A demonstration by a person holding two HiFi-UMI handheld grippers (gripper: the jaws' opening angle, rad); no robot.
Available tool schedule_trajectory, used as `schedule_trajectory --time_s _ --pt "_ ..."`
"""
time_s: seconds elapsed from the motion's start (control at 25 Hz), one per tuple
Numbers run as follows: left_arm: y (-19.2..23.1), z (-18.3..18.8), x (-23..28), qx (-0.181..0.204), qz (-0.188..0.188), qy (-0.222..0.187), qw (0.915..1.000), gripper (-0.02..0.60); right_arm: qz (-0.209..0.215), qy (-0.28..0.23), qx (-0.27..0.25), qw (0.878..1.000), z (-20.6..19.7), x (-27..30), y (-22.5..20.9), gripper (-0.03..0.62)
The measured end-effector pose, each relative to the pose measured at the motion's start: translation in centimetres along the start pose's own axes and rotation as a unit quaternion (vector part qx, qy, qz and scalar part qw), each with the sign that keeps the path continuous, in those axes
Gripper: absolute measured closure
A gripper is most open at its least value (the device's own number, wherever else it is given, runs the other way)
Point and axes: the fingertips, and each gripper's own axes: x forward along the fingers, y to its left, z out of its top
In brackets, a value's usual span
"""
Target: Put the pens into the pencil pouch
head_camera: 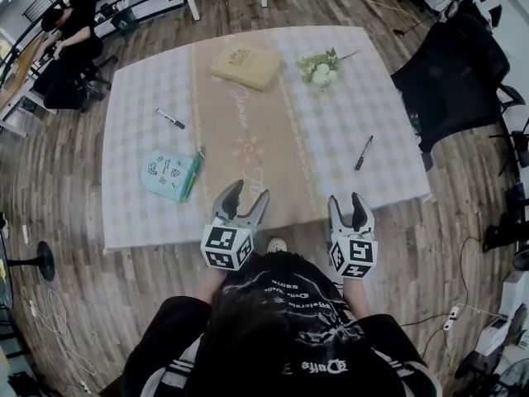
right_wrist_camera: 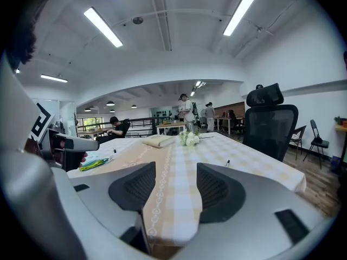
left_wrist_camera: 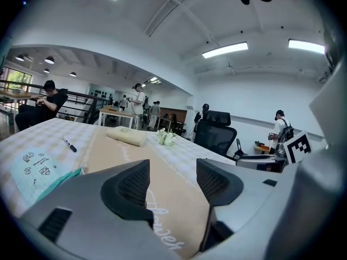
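The pale-blue flat fabric pencil pouch (head_camera: 165, 174), green along one edge, lies on the left half of the square, check-clothed tabletop (head_camera: 132, 98). You stand at the tabletop's near edge with both tools raised. A tan printed runner (head_camera: 240, 139) runs down the middle, with a cream padded cushion (head_camera: 245, 66) at its far end and a sprig of white flowers (head_camera: 318, 69) just to the cushion's right.

Your left gripper (head_camera: 248, 193) hovers over the runner's near end and your right gripper (head_camera: 347, 203) over the near edge. On each, the fingers stand wide apart with nothing between them.

The black-and-white marker pen (head_camera: 171, 119) rests beyond the pouch on the left. The slim black pen (head_camera: 364, 152) lies well apart from it, towards the right edge.

By the look of it you are at the reach, with no pen lifted and the pouch untouched. The black pen sits ahead of your right fingers, so that is the likely first pick. Bring the fingers down across its barrel, since it lies flat on the cloth. From here you cannot tell whether the pouch's mouth is open, so your left fingers may have to hold it or part it before a pen goes in.
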Motion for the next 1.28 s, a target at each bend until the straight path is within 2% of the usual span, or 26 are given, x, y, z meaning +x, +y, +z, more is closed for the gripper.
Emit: schedule_trajectory --time_s 0.44,0.76,0.88,1.28 --pt "-0.1 -1.5 0.2 -0.004 0.002 0.015 0.9999 0.299 -0.072 0.031 0.021 0.997 0.0 1.9 -5.9 0.349" --pt "1.2 -1.2 -0.3 0.001 0.007 0.025 0.9997 0.299 -0.102 0.070 0.042 0.991 0.3 5.5 -9.3 0.358" --pt "2.4 -0.9 -0.9 0.003 0.021 0.029 0.9994 0.299 -0.109 0.089 0.045 0.989 0.0 6.7 -10.2 0.378" --pt "5.8 -0.6 -2.7 0.016 0.072 0.047 0.9961 0.299 -0.122 0.148 0.086 0.978 -2.3 12.1 -13.4 0.387"
